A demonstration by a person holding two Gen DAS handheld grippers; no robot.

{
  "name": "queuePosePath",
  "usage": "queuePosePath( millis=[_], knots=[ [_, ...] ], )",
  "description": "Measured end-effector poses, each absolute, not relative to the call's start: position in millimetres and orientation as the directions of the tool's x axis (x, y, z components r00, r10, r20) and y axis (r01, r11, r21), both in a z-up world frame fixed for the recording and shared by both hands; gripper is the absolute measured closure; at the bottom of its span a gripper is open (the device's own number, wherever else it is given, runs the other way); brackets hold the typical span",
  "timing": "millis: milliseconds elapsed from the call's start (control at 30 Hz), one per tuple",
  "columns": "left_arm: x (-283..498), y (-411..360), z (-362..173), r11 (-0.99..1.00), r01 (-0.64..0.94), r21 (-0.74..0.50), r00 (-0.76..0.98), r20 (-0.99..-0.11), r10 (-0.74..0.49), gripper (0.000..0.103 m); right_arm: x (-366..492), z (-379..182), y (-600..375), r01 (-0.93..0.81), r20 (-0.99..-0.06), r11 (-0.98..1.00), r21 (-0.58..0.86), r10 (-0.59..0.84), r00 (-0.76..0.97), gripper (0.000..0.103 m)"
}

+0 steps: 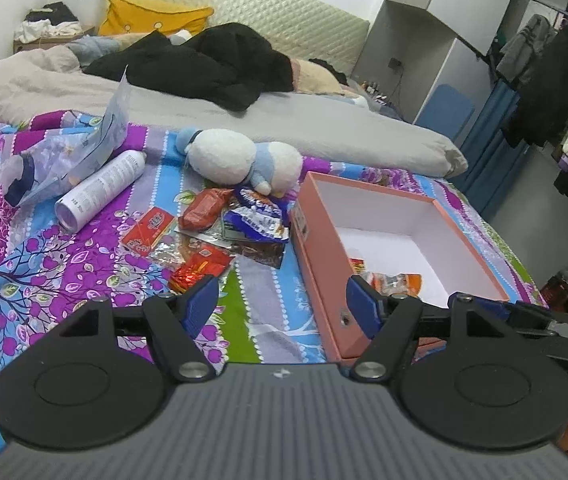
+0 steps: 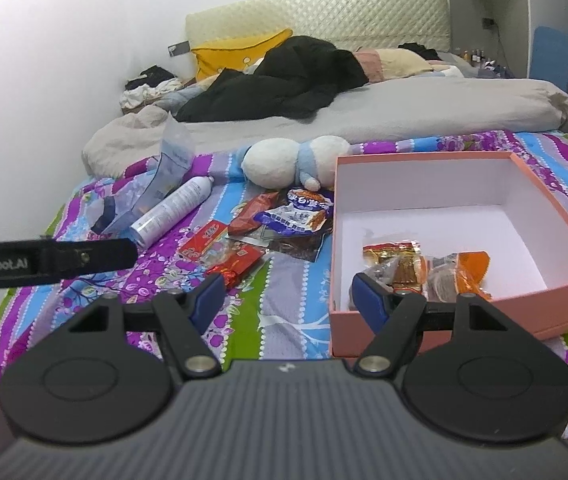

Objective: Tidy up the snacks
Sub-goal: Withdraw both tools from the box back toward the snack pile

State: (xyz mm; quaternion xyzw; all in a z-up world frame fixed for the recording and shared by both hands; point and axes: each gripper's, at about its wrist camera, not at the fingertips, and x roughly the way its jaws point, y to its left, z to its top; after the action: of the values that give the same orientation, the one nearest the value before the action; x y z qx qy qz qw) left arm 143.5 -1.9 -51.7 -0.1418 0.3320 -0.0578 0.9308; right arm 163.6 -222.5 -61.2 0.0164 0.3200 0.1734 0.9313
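Both grippers hang low over the near part of a bed with a purple flowered sheet (image 1: 44, 248), and both point toward the far headboard. The left gripper (image 1: 284, 304) has its blue fingers (image 1: 200, 304) spread wide and nothing is between them; its left finger is just near a red foil snack, its right finger stands in front of the near left wall of the pink box (image 1: 315, 248). The right gripper (image 2: 289, 300) is also wide open and holds nothing; its right finger (image 2: 369, 300) overlaps the near wall of the pink box (image 2: 563, 304) in this view, but I cannot tell if it touches it. In the right wrist view, the black side of the left gripper comes in from the left edge, level, above the sheet.

The loose snack packets (image 2: 268, 224) lie in a small heap on the sheet just left of the box: red packets, a blue and white packet, a dark brown one. Inside the box, at its near side, lie some orange and yellow packets (image 2: 423, 268). A white and blue plush toy (image 2: 295, 160) lies just behind the heap. A white spray can (image 2: 172, 212) lies on its side farther left, beside a clear plastic package (image 2: 164, 176). A black garment (image 2: 276, 80) lies far on the grey duvet.
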Motion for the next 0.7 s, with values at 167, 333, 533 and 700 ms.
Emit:
queuePosePath(
  millis=[167,333,533,700],
  knots=[
    [165,10,-65,0.956,-0.016,-0.294,0.756,-0.629,-0.181,0.028,190,-66,-216,-0.330,-0.608,0.936,0.125,0.335,0.720,0.031],
    [193,22,-87,0.956,-0.027,-0.294,0.728,-0.660,-0.183,0.027,219,-72,-203,-0.356,-0.624,0.928,0.111,0.344,0.702,0.031],
    [232,31,-119,0.967,0.005,-0.256,0.675,-0.713,-0.192,0.022,255,-89,-180,-0.402,-0.665,0.911,0.095,0.359,0.655,0.032],
    [265,44,-148,0.968,0.016,-0.251,0.647,-0.735,-0.202,0.022,287,-104,-159,-0.439,-0.693,0.896,0.064,0.357,0.627,0.032]
  ],
)
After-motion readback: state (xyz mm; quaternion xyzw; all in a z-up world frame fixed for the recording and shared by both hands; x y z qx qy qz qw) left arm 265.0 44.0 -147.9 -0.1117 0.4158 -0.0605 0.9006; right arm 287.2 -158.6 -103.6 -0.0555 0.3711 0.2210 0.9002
